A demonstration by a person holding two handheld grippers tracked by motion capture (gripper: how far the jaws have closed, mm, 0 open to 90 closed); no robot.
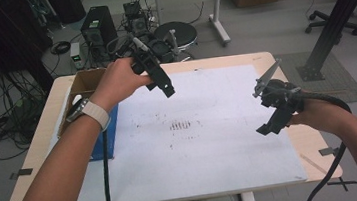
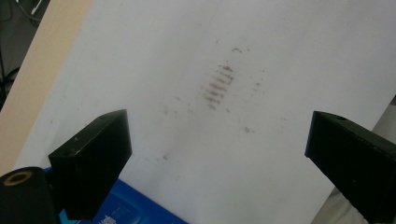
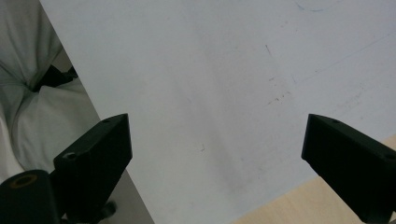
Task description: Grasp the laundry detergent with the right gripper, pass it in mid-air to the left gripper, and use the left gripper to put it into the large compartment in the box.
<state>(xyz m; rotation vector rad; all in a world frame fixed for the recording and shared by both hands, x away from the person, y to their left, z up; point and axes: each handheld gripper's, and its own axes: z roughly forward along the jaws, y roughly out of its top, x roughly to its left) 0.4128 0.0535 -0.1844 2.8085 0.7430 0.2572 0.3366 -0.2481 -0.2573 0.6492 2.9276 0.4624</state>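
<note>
My left gripper (image 1: 165,87) is held in the air over the far left part of a white sheet (image 1: 211,147), jaws pointing down and to the right. In the left gripper view it (image 2: 217,135) stands wide open with nothing between its jaws, above a patch of dark smudges (image 2: 218,86) on the white sheet (image 2: 289,56). My right gripper (image 1: 269,128) hovers over the sheet's right edge. In the right gripper view it (image 3: 215,140) is also wide open and empty, with the bare white sheet (image 3: 210,70) beneath it.
An open cardboard box (image 1: 82,83) sits at the table's far left corner, with a flat blue thing (image 1: 113,133) beside it, whose corner (image 2: 133,210) appears under the left jaw. The smudges (image 1: 180,125) mark the sheet's middle. The wooden table edge (image 3: 285,205) and light clothing (image 3: 37,116) lie below.
</note>
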